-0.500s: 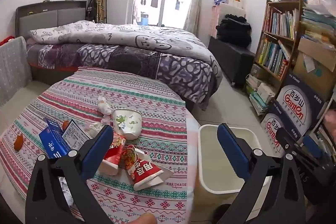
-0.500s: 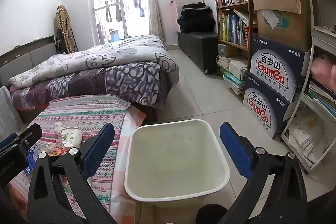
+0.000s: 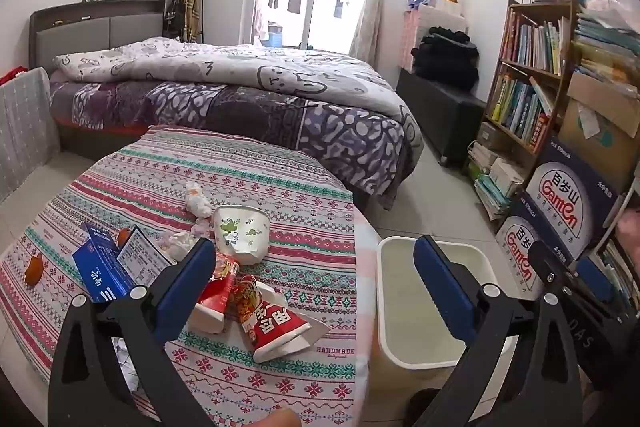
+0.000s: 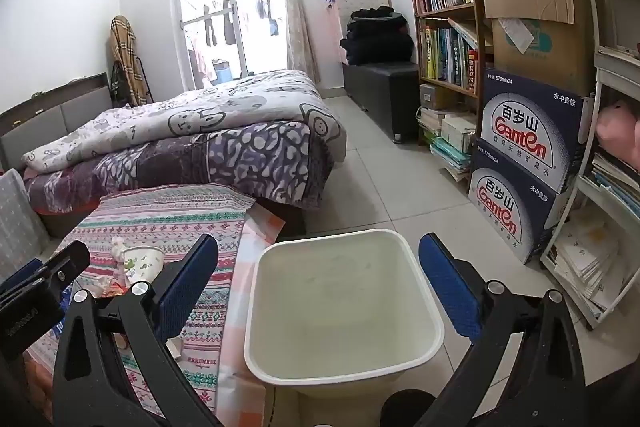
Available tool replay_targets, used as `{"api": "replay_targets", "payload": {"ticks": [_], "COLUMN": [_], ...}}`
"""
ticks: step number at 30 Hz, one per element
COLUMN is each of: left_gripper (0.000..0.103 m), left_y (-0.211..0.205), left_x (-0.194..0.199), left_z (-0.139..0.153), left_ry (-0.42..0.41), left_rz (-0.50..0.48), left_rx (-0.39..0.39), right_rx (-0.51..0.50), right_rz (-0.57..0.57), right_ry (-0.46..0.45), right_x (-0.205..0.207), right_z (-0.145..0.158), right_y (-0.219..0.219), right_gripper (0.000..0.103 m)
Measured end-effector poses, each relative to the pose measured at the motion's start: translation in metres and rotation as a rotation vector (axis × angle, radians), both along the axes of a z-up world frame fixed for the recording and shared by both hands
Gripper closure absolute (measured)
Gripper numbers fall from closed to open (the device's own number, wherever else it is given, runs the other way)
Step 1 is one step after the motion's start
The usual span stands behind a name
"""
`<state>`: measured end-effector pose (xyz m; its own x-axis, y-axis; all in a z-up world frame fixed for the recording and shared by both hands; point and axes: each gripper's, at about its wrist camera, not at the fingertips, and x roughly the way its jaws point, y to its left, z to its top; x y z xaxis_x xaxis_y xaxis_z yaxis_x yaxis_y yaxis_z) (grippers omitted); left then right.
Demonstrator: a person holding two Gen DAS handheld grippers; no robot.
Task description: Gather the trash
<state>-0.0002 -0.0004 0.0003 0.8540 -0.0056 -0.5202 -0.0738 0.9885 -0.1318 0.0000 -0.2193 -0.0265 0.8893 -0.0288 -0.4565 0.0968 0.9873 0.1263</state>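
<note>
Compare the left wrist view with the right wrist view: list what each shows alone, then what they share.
Left wrist only: the red snack wrappers, the blue carton and two orange bits on the tablecloth.

Right wrist only: the white shelf rack with a pink thing, and the inside of the bin, where no trash shows.

Both: the paper cup, the white bin, bed, bookshelf, Ganten boxes. The left gripper and right gripper are open, holding nothing.
</note>
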Motion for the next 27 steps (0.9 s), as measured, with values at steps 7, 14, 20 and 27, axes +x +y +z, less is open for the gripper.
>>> {"api": "replay_targets", "payload": {"ticks": [7,14,20,27], "left_gripper": [0.007,0.007,0.007,0.007], "left_y": [0.0004,0.0018,0.0046,0.0055], "left_x": [0.0005,0.0009,0.0017,0.0016], "left_z": [0.0013,0.0006,-0.0021,-0.0034], "left_ry": [-0.001,-0.001,0.002,0.002], "left_rz": [0.003,0.007,0.011,0.012], "left_rx": [-0.001,-0.003,-0.001,0.0], "right_rx": [0.007,0.009,0.011,0.014], "right_rz": [0.002,0.002,0.002,0.002], "right_ry": [-0.004,-0.003,-0.005,-0.004], "right_x": [0.0022,0.0029,0.0026,0.0025], "right_z": [0.0006,-0.0003,-0.001,-0.0012], "right_y": [0.0021,0.0058,0.0052,0.004], "right_gripper": [0.007,0.007,0.007,0.007]}}
